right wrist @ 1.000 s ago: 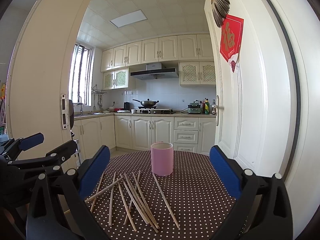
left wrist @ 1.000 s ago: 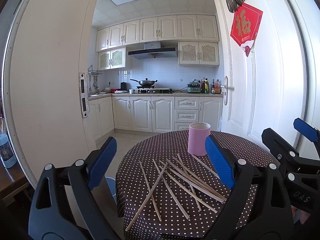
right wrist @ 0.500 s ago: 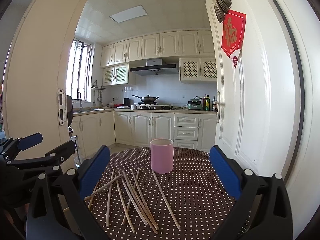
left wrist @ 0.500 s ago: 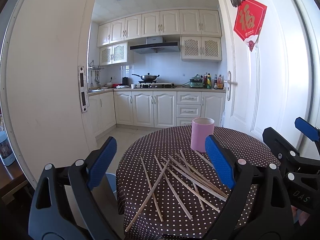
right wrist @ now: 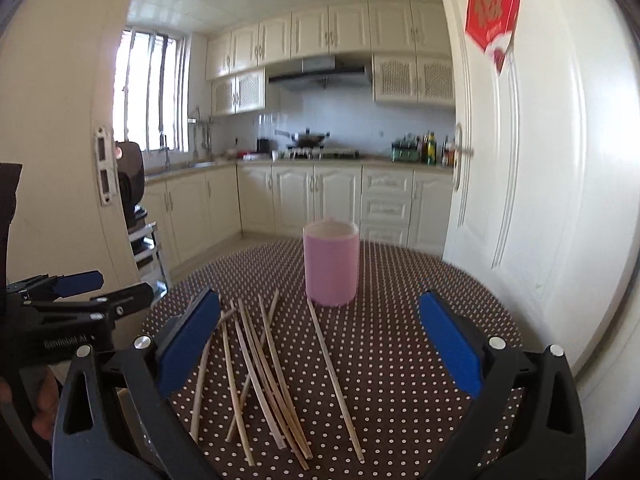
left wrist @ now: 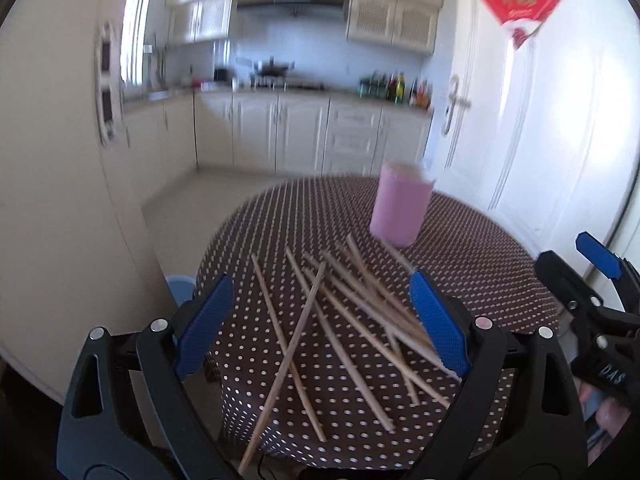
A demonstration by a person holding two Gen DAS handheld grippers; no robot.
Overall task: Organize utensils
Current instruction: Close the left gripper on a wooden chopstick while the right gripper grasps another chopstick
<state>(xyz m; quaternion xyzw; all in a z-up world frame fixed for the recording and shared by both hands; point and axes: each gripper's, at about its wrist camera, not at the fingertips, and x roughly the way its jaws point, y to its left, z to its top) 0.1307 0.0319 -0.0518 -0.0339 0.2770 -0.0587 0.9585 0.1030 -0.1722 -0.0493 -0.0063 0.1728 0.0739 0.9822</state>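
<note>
The left gripper (left wrist: pixel 322 326) hangs above the near edge of the table (left wrist: pixel 480 256), jaws spread wide with nothing between them. The chopsticks (left wrist: pixel 340 320) lie scattered on the cloth directly under and between its blue pads (left wrist: pixel 204 326), nearer to the camera than the pink cup (left wrist: pixel 400 206). The right gripper (right wrist: pixel 320 346) is likewise wide apart and empty, held over the near side of the table (right wrist: pixel 400 320); from here the chopsticks (right wrist: pixel 264 364) sit between its pads (right wrist: pixel 450 344), mostly toward the left one, with one stick lying apart to the right of the bundle and pointing at the base of the cup (right wrist: pixel 330 266).

The chopsticks are thin, pale wooden sticks, loose and crossing one another, some fanned, one long stick laid diagonally across the others. The cup stands upright beyond them, plain pink with a pale rim, on a dark brown cloth with white dots.

The left wrist view is motion-blurred and shows a blue bin (left wrist: pixel 180 284) on the floor left of the table, plus the right gripper at its right edge. The right wrist view is sharper and shows the left gripper (right wrist: pixel 80 292) at its left edge, with fingers of a hand (right wrist: pixel 40 420) below it.
</note>
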